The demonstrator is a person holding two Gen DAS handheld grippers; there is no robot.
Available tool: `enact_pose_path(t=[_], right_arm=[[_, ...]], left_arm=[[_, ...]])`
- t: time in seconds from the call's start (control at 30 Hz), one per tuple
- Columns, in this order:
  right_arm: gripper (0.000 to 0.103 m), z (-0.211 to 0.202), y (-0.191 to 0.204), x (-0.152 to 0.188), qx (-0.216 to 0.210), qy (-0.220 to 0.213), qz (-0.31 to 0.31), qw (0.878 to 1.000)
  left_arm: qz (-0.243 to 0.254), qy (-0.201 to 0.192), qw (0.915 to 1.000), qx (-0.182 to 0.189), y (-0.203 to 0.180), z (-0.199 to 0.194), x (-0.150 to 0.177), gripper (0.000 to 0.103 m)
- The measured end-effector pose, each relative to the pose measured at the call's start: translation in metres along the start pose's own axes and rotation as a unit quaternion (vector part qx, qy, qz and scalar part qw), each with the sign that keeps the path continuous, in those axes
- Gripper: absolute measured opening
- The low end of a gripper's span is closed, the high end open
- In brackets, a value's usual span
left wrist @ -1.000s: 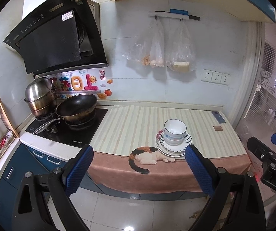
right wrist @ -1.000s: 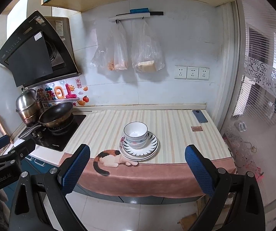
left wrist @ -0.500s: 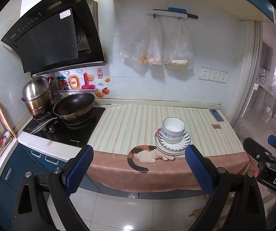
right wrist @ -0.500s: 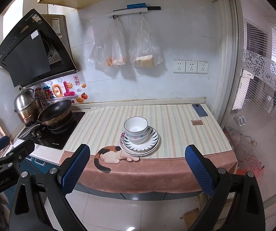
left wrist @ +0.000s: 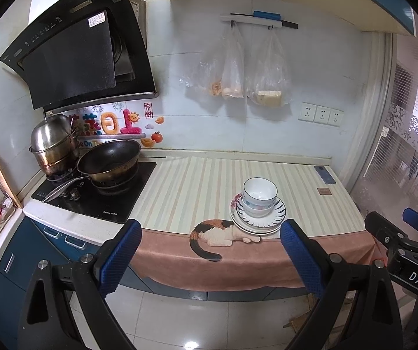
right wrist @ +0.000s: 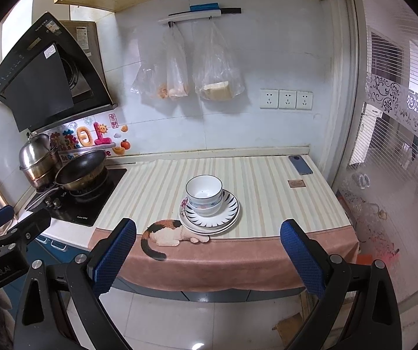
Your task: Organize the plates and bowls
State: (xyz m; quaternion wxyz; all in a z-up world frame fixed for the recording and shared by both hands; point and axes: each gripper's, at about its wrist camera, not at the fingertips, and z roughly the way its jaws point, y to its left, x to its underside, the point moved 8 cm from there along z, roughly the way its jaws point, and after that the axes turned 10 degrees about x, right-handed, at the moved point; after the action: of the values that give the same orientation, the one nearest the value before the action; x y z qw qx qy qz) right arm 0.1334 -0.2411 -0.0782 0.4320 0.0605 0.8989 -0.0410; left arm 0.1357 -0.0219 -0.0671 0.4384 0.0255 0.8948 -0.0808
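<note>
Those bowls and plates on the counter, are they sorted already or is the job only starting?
The bowls sit nested on the stack of plates near the front edge of the striped cloth, so the pile looks gathered. Whether that is the start or the end, I cannot tell. Nothing is in hand: the left gripper and right gripper are open and empty, short of the counter.

bowls (right wrist: 204, 194) on plates (right wrist: 209, 217), wok (right wrist: 81, 170) far left.
</note>
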Motion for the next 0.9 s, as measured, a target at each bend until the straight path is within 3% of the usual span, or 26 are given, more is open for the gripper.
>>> enact_pose_path(t=[0.9], right_arm=[[0.101, -0.0043, -0.0037, 0.0034, 0.002, -0.001, -0.002, 1.0]], left_arm=[[0.001, 0.001, 1.0, -0.001, -0.002, -0.0012, 0.002, 0.098]])
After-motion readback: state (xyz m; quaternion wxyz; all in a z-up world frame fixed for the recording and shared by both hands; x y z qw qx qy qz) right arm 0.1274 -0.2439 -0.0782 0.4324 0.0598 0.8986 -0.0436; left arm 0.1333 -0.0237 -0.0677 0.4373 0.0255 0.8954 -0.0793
